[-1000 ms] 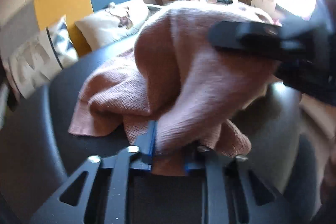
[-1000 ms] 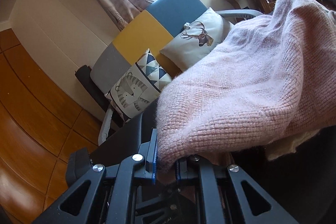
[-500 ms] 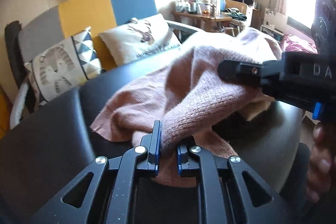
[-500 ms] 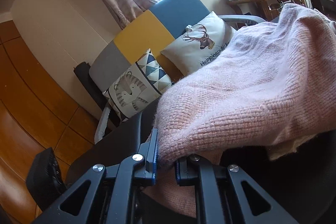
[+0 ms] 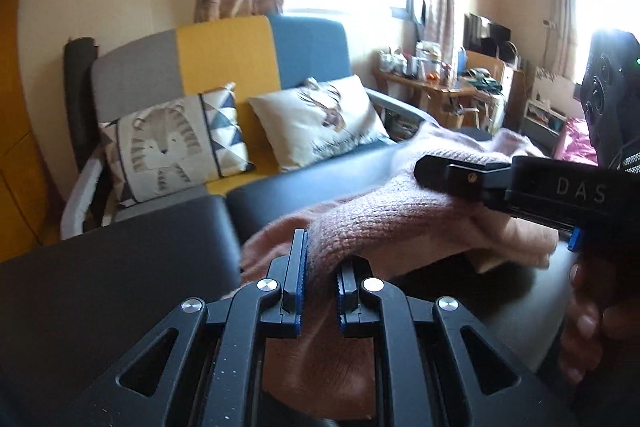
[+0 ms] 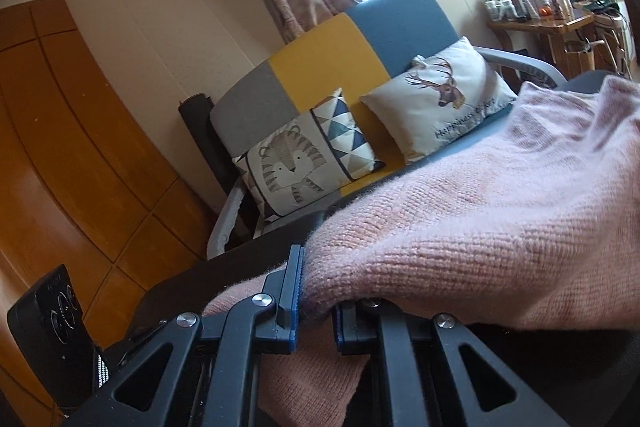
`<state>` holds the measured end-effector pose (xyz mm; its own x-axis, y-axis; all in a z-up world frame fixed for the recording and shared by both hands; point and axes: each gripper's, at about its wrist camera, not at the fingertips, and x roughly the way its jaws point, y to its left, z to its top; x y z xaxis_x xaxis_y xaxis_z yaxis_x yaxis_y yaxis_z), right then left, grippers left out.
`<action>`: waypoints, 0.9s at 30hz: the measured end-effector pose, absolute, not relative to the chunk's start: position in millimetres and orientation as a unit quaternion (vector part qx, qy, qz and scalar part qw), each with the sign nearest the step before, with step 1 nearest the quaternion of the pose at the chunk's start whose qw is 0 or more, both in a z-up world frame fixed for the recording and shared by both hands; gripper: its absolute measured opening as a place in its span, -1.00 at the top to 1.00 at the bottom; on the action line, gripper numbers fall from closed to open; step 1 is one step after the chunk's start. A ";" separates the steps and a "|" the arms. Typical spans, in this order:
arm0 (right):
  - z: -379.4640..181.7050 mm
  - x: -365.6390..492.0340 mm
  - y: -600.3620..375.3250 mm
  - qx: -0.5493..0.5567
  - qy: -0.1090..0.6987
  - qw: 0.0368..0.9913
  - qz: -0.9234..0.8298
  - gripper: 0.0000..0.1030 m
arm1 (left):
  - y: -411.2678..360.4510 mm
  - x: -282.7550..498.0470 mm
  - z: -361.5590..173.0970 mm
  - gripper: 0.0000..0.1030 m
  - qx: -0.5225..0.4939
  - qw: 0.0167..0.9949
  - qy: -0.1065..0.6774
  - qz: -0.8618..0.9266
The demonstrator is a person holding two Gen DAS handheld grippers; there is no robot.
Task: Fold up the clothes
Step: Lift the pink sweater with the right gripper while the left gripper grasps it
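Observation:
A pink knitted sweater [image 5: 404, 215] lies bunched over a dark padded surface [image 5: 120, 267]. My left gripper [image 5: 320, 279] is shut on a thick fold of it at the near edge. The right gripper [image 5: 448, 171] reaches in from the right of the left wrist view, laid over the sweater's top, with a hand [image 5: 592, 323] on its handle. In the right wrist view the right gripper [image 6: 316, 307] is shut on a fold of the sweater [image 6: 480, 227], which drapes over its right finger and fills the right side.
Behind the dark surface stands a sofa [image 5: 224, 55] in grey, yellow and blue with a tiger cushion [image 5: 176, 151] and a deer cushion [image 5: 320, 119]. A cluttered wooden table [image 5: 432, 87] is at the back right. Wooden panelling [image 6: 60, 147] fills the left.
Both grippers have drawn back and lowered with the sweater still held. The raised hump of cloth has come down into a flatter heap, and more of the sofa and room shows.

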<state>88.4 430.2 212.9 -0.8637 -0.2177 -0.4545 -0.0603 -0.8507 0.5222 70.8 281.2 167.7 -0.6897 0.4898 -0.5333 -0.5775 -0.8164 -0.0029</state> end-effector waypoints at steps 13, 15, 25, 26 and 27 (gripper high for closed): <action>222.6 54.5 323.3 0.287 -0.212 0.135 -0.924 0.78 | 175.6 67.0 165.5 0.76 -0.259 0.208 0.032 0.943; 218.4 50.1 305.3 0.297 -0.204 0.152 -0.920 0.78 | 158.6 69.2 158.9 0.76 -0.260 0.188 0.033 0.946; 178.1 40.4 221.8 0.362 -0.173 0.221 -0.889 0.78 | 89.4 77.7 121.1 0.76 -0.295 0.119 0.006 0.948; 175.0 42.1 215.5 0.367 -0.170 0.226 -0.886 0.78 | 84.6 79.2 117.8 0.76 -0.298 0.111 0.007 0.948; 172.0 43.8 209.1 0.372 -0.167 0.231 -0.884 0.78 | 79.8 80.7 114.6 0.76 -0.300 0.104 0.008 0.948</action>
